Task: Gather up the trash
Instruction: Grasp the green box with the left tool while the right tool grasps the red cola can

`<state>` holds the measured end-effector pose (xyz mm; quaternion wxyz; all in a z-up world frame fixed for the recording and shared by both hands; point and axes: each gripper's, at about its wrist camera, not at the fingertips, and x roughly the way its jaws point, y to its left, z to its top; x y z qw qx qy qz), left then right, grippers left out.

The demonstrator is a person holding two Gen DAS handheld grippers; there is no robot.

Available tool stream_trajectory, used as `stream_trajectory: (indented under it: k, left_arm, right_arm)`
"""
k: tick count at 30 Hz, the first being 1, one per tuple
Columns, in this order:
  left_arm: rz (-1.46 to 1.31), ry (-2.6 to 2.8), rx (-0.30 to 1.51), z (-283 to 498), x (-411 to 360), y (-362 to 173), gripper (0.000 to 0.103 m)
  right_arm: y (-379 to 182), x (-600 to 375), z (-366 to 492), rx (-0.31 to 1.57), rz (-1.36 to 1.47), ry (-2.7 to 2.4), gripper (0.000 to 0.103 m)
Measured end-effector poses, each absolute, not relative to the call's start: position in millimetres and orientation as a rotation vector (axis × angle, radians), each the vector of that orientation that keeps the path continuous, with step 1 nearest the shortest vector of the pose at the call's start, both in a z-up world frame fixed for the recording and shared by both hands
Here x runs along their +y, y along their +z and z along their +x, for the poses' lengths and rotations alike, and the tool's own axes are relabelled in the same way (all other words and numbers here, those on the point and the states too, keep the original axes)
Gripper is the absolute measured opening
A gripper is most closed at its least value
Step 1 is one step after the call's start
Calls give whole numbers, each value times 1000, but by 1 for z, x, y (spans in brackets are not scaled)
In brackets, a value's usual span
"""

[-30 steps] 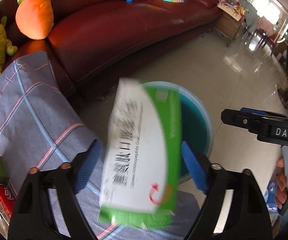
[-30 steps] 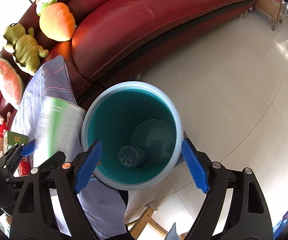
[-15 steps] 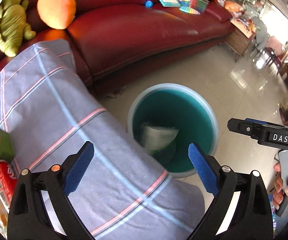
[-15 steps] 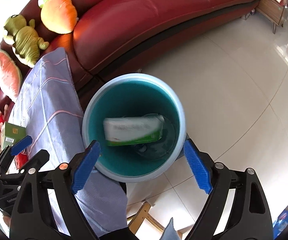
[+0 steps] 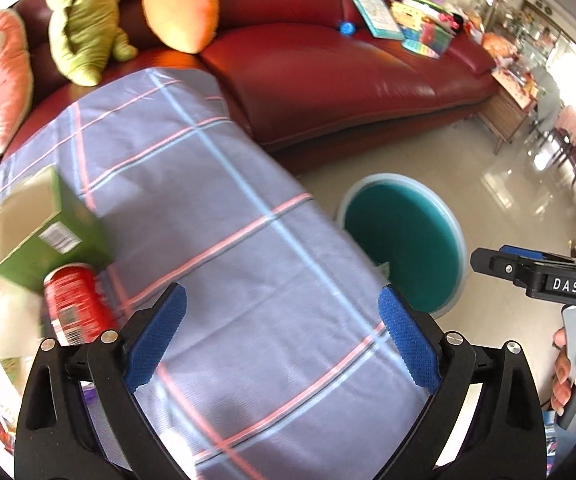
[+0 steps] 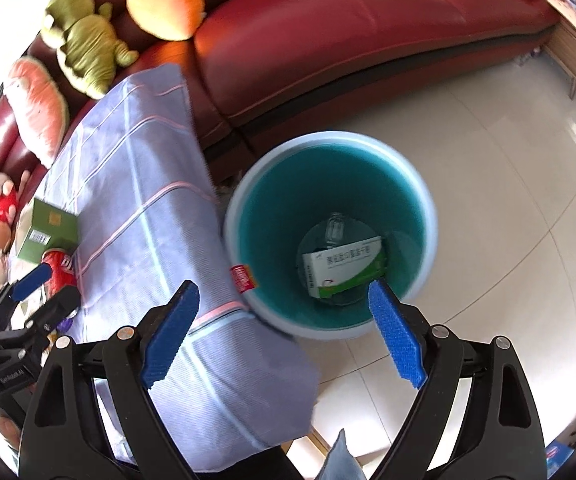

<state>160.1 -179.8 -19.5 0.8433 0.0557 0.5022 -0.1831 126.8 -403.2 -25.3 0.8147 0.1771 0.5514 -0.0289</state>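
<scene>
Both the left gripper and right gripper stand wide apart and empty over the checked cloth, while the white-green carton lies inside the teal bin (a can and green box sit on the cloth).
</scene>
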Motion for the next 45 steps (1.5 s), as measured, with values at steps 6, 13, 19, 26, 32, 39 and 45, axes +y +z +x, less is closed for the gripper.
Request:
stream_trajectory:
  k: [6,13,19,26,32,39,45]
  left_arm:
    - [99,-318,1021,156,-126,-1,97]
    - [57,-189,997,170,-41,12,97]
    - [16,-93,1000,202,18,13,97]
    - [16,-86,1021,234,37,6,93]
    - [15,-105,1074,254,40,-14,80]
    - [29,-187,1114,257,35,-29,37]
    - [48,-204,1091,248,41,-27,29]
  right_arm:
    - [-20,-354,134,1193,318,-9,83]
    - [-16,-296,144,1216,226,58,83]
    - [-20,-257,155,1247,172,90,83]
    - [-22,-221,182,1261,100,107,83]
    - [-31,-190,205,1292,43,142,83]
    - [-40,-160,216,1326,25,218,83]
    - [-38,-121,218,1329,52,359,83]
